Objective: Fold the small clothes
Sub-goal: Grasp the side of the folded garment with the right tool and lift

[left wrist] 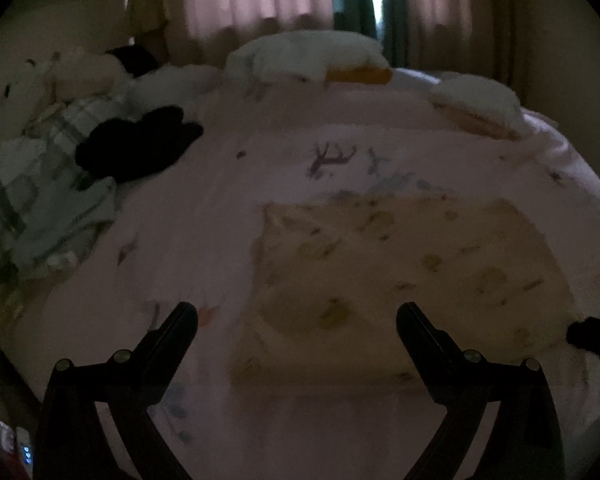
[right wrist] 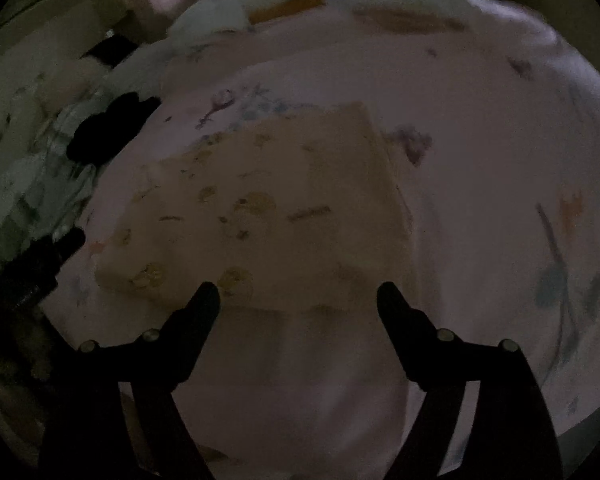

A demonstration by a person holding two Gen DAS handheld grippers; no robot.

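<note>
At the bottom of each view, the left claw (left wrist: 297, 316) and right claw (right wrist: 299, 294) are hanging open and empty over the near edge of the folded cream printed garment (left wrist: 400, 280), lying mid-frame on the pink bedsheet (left wrist: 204, 208). A careless pinch risks snagging the sheet too. Dimness is blurring the dark clothes (left wrist: 140, 146) upper left.

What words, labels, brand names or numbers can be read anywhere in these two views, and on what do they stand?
None can be read.
Cream patterned folded cloth: only blurred leaf-like motifs, no lettering.
Pink printed bedsheet: drawn figures, no words.
Small device with blue lights at the lower left edge: too dark and small to read.
</note>
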